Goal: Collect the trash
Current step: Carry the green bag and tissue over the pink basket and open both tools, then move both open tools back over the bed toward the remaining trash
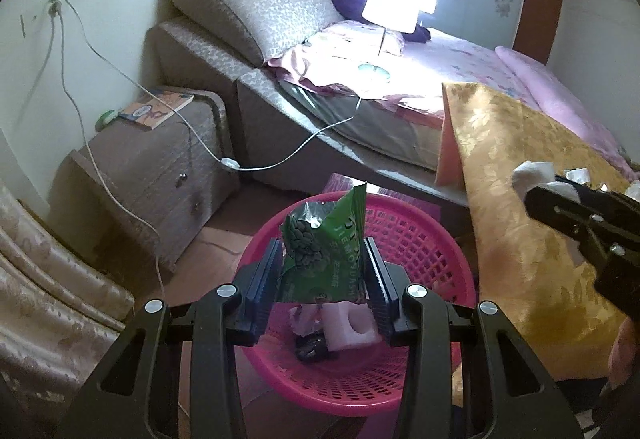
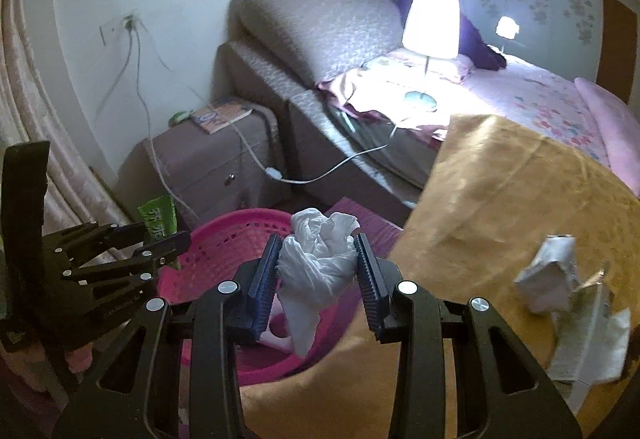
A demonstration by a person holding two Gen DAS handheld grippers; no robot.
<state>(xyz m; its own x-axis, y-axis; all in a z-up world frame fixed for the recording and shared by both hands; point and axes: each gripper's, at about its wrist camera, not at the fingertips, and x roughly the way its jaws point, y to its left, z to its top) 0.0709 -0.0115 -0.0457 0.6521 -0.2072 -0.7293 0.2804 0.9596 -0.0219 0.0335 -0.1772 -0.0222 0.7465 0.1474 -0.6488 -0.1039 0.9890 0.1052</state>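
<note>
Left gripper [image 1: 326, 271] clamping one green wrapper [image 1: 324, 247], right gripper [image 2: 316, 271] one white tissue [image 2: 320, 259]

Basket [image 1: 420, 239] on the floor before the bed [image 1: 460, 71], nightstand [image 1: 160, 167] left, cloth [image 1: 520, 167] right.

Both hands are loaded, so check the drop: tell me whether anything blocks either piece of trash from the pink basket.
Nothing visible does. The green wrapper in the left tongs hangs over the open pink basket; the white tissue in the right tongs is near its rim.

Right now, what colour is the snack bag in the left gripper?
Green with white lettering; the snack bag shows best in the left wrist view.
</note>
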